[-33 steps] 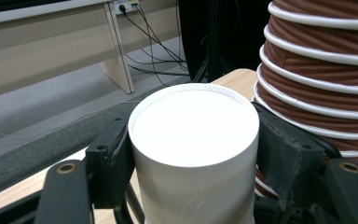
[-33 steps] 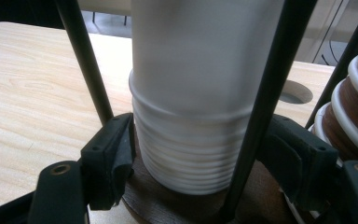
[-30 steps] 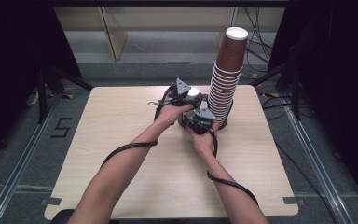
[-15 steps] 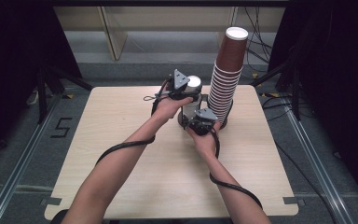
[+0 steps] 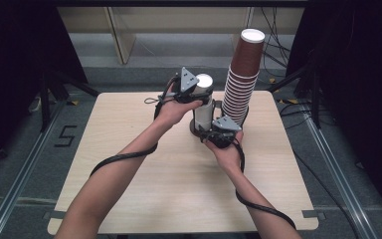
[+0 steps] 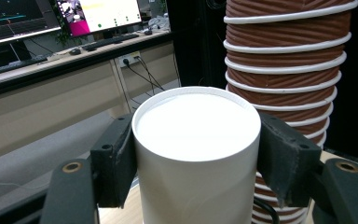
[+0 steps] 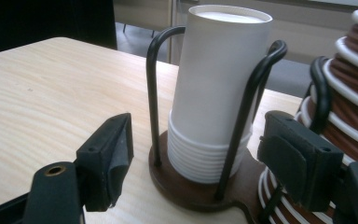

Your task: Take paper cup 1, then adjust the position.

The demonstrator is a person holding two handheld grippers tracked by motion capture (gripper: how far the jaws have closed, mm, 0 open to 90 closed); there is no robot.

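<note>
White cup, topmost of a nested white stack, upside down with its flat base uppermost, stands in a wire cup holder near the middle of the worktop, toward its 12 o'clock edge; left tongs are clamped on the cup near its top, one black pad pressed to each side, as the left gripper view shows; the person's left hand carries these tongs from 9 o'clock of the stack; right tongs sit low at 6 o'clock of the holder, their jaws having just been opening, now moderately wide and pressing on nothing, the holder's brown round base and black wire loops between and beyond them, untouched in the right gripper view; right hand lies just behind them on the high view; tall stack of brown ribbed cups, white-rimmed, rises at 3 o'clock of the white stack, just beside it, in a second ring of the same holder; both black cables trail along the forearms toward 6 o'clock.
</note>
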